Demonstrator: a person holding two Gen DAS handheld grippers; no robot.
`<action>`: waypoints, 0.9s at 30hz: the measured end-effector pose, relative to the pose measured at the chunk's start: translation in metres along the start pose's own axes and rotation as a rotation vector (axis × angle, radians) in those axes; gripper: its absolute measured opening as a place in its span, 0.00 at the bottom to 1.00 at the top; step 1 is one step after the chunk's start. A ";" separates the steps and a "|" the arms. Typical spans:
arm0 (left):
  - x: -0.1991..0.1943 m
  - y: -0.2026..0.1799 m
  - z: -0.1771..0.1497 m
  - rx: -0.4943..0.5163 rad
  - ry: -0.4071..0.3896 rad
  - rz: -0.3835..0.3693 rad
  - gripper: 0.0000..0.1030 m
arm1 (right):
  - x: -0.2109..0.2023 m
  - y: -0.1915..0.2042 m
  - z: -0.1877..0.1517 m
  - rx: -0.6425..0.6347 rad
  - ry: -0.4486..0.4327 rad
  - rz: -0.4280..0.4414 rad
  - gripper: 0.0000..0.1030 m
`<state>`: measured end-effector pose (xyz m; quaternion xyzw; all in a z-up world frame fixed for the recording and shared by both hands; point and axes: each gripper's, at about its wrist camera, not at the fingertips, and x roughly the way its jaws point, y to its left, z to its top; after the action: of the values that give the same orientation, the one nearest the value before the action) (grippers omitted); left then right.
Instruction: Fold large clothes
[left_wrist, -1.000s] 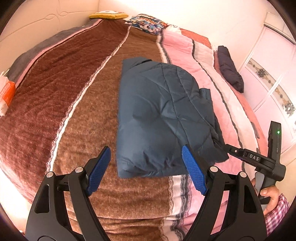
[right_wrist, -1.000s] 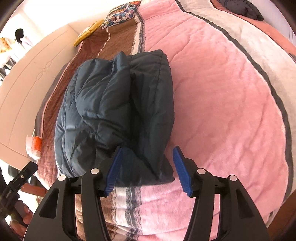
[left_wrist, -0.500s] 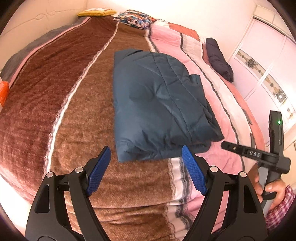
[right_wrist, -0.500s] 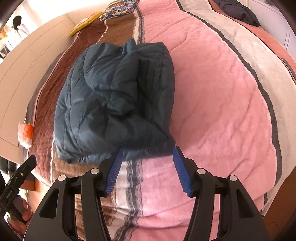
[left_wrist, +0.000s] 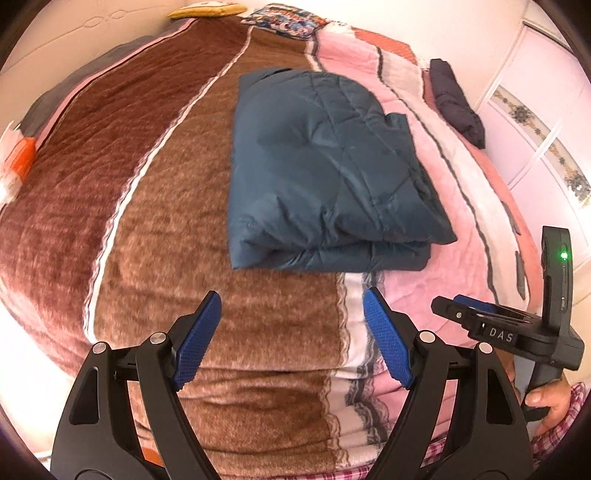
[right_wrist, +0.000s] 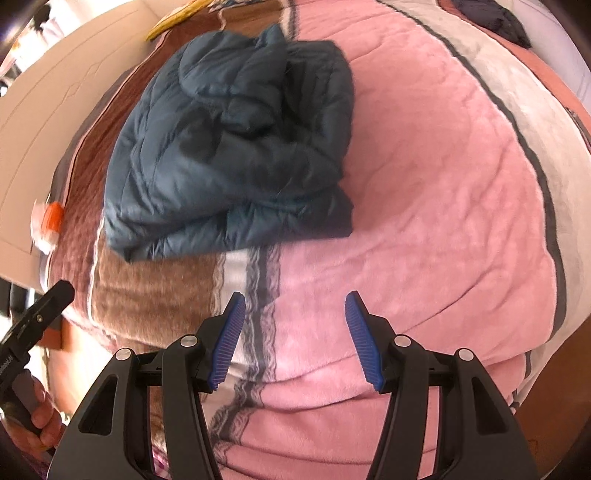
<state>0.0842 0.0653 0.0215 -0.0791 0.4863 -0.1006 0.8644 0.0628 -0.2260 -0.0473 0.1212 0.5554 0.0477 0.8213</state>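
A dark blue quilted jacket (left_wrist: 325, 173) lies folded into a thick rectangle on the striped bed blanket (left_wrist: 155, 206). In the right wrist view the same jacket (right_wrist: 229, 155) sits at the upper left, bunched on top. My left gripper (left_wrist: 291, 332) hangs open over the brown blanket, a short way in front of the jacket's near edge, with nothing between its blue pads. My right gripper (right_wrist: 295, 328) is also open over the pink stripe, clear of the jacket. The right gripper's body (left_wrist: 517, 328) shows at the right of the left wrist view, held by a hand.
A dark garment (left_wrist: 458, 103) lies at the bed's far right edge. Pillows (left_wrist: 284, 22) rest at the head of the bed. An orange and white object (left_wrist: 18, 166) sits by the left side. White wardrobe doors (left_wrist: 546, 122) stand to the right.
Both grippers have drawn back from the jacket toward the bed's near edge. The right gripper's pads, which stood around the jacket's near corner, are now clear of it.
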 end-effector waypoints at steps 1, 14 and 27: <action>0.000 0.000 -0.002 -0.006 0.004 0.011 0.76 | 0.001 0.002 0.000 -0.013 0.005 0.001 0.55; 0.017 -0.006 -0.014 -0.006 0.083 0.132 0.76 | 0.008 0.021 -0.005 -0.108 0.010 -0.028 0.55; 0.016 -0.010 -0.019 0.001 0.099 0.183 0.76 | 0.007 0.024 -0.009 -0.133 0.000 -0.052 0.55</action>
<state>0.0756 0.0504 0.0009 -0.0286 0.5334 -0.0253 0.8450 0.0588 -0.1997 -0.0511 0.0522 0.5540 0.0632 0.8285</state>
